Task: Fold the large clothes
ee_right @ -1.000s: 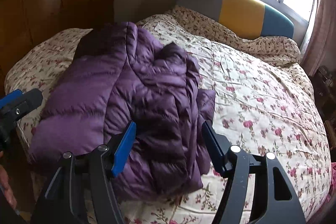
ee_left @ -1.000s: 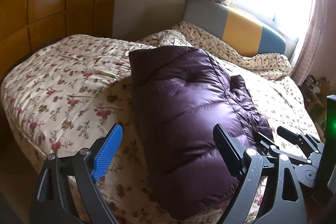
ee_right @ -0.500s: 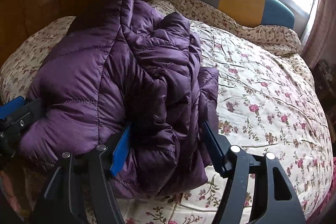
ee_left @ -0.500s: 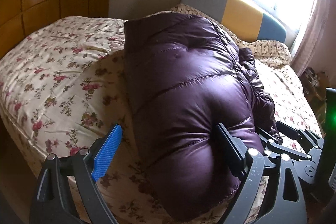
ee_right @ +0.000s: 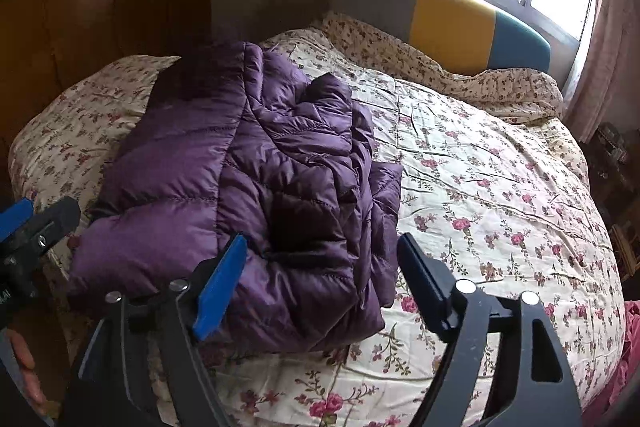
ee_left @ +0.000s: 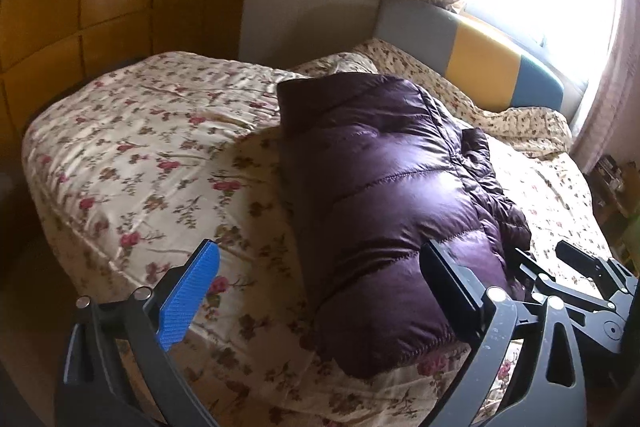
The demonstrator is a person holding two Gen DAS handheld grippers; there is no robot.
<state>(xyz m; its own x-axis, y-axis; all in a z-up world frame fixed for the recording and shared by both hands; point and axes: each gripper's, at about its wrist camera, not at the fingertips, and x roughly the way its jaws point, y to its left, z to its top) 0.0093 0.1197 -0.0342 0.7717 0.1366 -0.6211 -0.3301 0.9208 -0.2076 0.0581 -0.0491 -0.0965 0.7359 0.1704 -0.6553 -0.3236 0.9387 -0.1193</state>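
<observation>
Settling back onto the bed [ee_left: 132, 147], the jacket [ee_left: 384, 187] is lying folded at 12 o'clock, both the left gripper [ee_left: 320, 291] and the right gripper [ee_right: 320, 279] hovering with fingers spread, releasing it to rest.

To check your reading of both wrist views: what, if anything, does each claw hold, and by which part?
Nothing is held. The left claw and right claw are both open, just short of the folded purple jacket lying on the bed.

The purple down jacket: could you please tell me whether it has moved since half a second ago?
Yes. The purple down jacket has dropped: its top edge, then level with the headboard, now lies below it.
</observation>
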